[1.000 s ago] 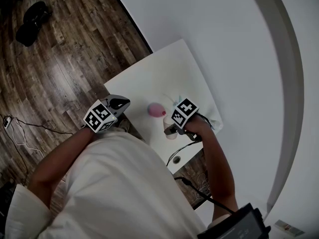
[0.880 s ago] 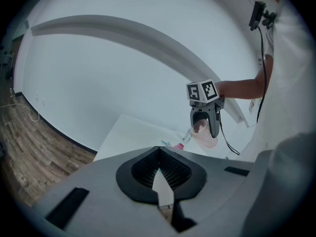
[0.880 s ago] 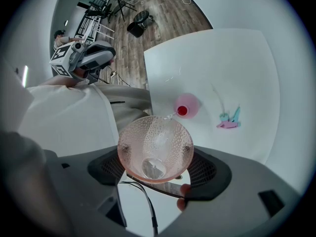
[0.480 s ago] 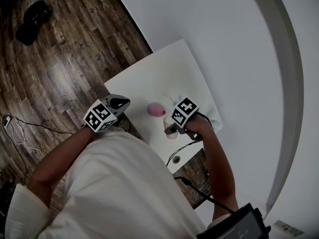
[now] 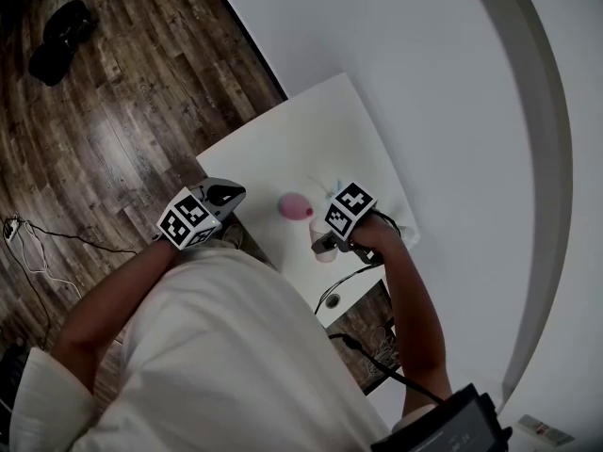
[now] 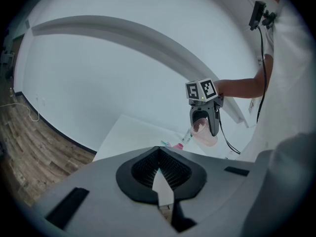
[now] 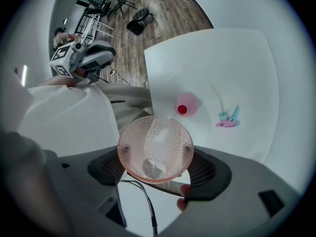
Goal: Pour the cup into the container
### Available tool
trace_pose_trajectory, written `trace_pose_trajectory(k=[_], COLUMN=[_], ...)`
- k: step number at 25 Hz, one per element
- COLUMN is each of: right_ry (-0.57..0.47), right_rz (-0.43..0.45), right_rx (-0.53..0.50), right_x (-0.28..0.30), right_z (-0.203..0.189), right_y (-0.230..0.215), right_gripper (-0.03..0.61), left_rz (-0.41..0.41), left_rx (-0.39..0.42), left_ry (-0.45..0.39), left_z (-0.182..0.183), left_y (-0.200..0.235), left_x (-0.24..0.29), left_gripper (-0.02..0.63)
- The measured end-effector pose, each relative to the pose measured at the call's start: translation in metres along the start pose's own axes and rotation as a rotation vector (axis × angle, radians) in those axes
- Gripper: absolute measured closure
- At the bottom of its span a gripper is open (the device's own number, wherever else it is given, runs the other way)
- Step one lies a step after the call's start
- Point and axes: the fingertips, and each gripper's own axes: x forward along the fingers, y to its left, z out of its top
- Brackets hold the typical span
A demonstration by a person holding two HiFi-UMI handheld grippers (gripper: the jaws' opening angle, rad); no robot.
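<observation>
A clear pink dimpled cup (image 7: 155,149) sits in my right gripper (image 7: 156,157), which is shut on it and tips it mouth-forward over the white table (image 7: 222,63). A thin clear stream runs from its rim to the red opening of a small pink container (image 7: 186,105) just beyond. In the head view the cup (image 5: 322,249) hangs under the right gripper (image 5: 328,241), beside the container (image 5: 296,205). My left gripper (image 5: 224,198) is held off the table's left edge, shut and empty (image 6: 159,174). From there I see the right gripper (image 6: 204,116) with the cup (image 6: 205,135).
A small teal and pink item (image 7: 228,119) lies on the table right of the container. A cable (image 7: 143,201) trails under the right gripper. Wooden floor (image 5: 113,111) surrounds the table, with a dark object (image 5: 58,40) and cords (image 5: 38,248) on it. A white wall (image 5: 452,83) stands behind.
</observation>
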Motion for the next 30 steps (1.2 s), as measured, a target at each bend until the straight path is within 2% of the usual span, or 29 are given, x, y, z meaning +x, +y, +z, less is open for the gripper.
trace_pose_trajectory(k=[30], right_ry=[0.038], right_rz=[-0.015], right_rx=[-0.014], right_x=[0.0016], right_z=[-0.0005], right_y=[-0.0031], right_gripper=[0.205], left_rz=[-0.005], left_rx=[-0.002], left_ry=[-0.003], left_z=[-0.0092], left_y=[-0.0051], left_x=[-0.0002], left_gripper=[0.603])
